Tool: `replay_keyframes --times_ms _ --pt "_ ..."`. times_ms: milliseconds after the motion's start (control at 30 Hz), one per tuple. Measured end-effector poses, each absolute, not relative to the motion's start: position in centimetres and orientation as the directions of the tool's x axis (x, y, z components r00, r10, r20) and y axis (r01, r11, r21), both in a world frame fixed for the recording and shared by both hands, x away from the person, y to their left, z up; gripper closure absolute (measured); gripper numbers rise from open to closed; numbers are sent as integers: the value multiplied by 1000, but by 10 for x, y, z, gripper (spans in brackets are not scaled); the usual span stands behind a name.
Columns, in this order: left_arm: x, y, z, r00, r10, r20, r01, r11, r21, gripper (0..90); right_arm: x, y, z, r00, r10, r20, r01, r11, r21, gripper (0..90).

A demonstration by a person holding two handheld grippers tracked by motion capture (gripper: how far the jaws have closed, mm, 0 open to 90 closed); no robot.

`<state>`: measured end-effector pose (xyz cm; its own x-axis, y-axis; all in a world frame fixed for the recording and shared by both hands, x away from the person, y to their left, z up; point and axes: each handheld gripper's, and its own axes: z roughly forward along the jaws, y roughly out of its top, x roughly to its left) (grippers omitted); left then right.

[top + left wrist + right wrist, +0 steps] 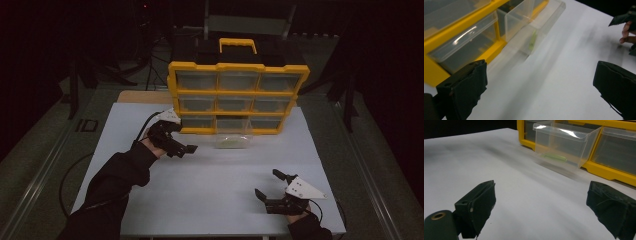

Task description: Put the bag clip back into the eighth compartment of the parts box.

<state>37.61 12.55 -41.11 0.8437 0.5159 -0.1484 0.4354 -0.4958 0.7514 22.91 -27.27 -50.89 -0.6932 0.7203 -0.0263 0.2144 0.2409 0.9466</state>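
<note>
Now a yellow organizer (238,90) with clear drawers stands upright at the far side of the white table (210,175); its bottom-middle drawer (233,134) is pulled well out toward the person, its front end resting over the tabletop, and a small green piece (554,157) lies on its floor; the neighbouring drawers sit flush in their yellow frame; the left gripper (181,145) hovers just left of the pulled-out drawer and close to the organizer's lower left corner, apart from both, with its jaws spread wide and nothing between them, as the left gripper view shows bare table between the two black pads (465,87); the right gripper (270,187) is low over the near right part of the table, well apart from the drawer, its jaws likewise spread wide and empty, pointing toward the organizer; in the right gripper view the drawer stands ahead between the jaws, farther off; dark sleeves come in from the bottom edge.
</note>
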Motion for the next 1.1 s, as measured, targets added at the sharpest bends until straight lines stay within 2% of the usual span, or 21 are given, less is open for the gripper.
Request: replay_keyframes --times_ms 600,1100 --pt "336 159 -433 841 521 -146 425 -471 773 3 230 -271 -509 -694 720 -24 225 248 942 91" --pt "307 191 -452 822 540 -183 443 -401 802 3 230 -269 -509 -701 712 -31 219 257 941 91"
